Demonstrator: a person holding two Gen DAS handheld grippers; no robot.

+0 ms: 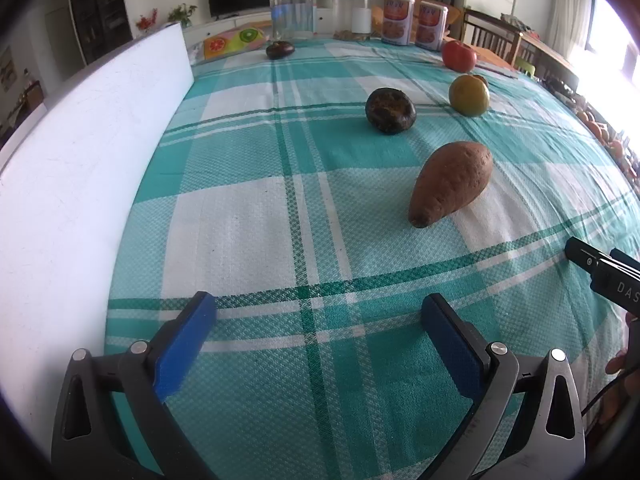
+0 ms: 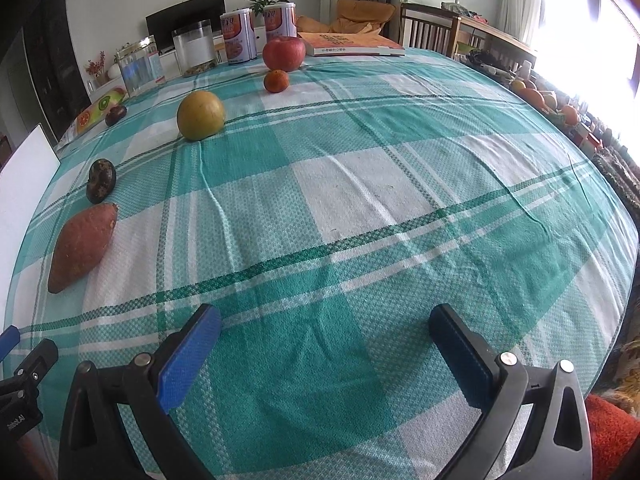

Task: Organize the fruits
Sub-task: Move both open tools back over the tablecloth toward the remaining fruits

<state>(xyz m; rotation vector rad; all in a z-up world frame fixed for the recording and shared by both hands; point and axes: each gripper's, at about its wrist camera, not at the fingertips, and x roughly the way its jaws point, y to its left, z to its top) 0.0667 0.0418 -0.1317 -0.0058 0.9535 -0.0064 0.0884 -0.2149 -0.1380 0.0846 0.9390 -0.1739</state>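
Observation:
A line of produce runs away from me on the teal checked tablecloth (image 1: 248,216). Nearest lies a sweet potato (image 1: 450,182) (image 2: 82,246). Behind it come a dark wrinkled fruit (image 1: 390,111) (image 2: 101,181), a yellow-green round fruit (image 1: 469,95) (image 2: 201,115), a small orange (image 2: 276,81) and a red apple (image 1: 459,56) (image 2: 283,53). A dark purple fruit (image 1: 280,49) (image 2: 116,115) sits far back. My left gripper (image 1: 318,314) hangs open over bare cloth, short of the sweet potato. My right gripper (image 2: 325,326) is open too, with nothing between its blue pads.
A white board (image 1: 80,152) stands along the left edge. At the far end are a clear jar (image 1: 292,12), a second jar (image 2: 197,47), two printed tins (image 2: 239,36), a fruit-print pack (image 1: 234,42) and a book (image 2: 352,46). Wooden chairs (image 2: 430,32) stand beyond.

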